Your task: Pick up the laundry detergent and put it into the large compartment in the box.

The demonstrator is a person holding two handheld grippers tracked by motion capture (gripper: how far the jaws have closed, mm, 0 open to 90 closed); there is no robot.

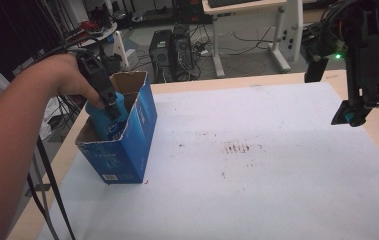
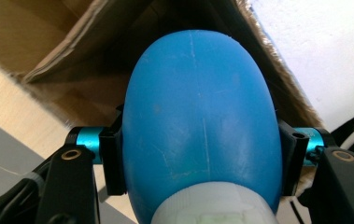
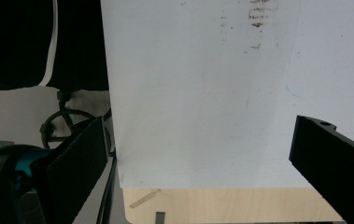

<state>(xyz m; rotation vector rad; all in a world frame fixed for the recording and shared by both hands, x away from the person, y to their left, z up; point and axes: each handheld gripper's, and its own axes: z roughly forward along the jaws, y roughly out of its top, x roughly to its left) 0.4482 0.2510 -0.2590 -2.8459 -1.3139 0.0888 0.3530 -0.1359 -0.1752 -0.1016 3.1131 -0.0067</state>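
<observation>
Down at the left tabletop [image 1: 277,165] edge, the left hand-held gripper [image 1: 108,102] pinches a smooth blue plastic bottle with a white cap [image 2: 198,121], sunk partway into the open blue cardboard box [image 1: 127,145]. White tabletop stretches bare to the right. Far right, the right hand-held gripper [image 3: 198,154] hangs above it, jaws spread.

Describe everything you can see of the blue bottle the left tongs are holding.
The bottle is a rounded, egg-shaped body of matte blue plastic, lightly scuffed, with a mould seam down its middle and a white cap nearest the camera. The left tongs clamp it by both sides just above the cap. It points base-first into the open blue box, its lower part already between the brown cardboard walls. Whether it touches the box inside cannot be told.
</observation>
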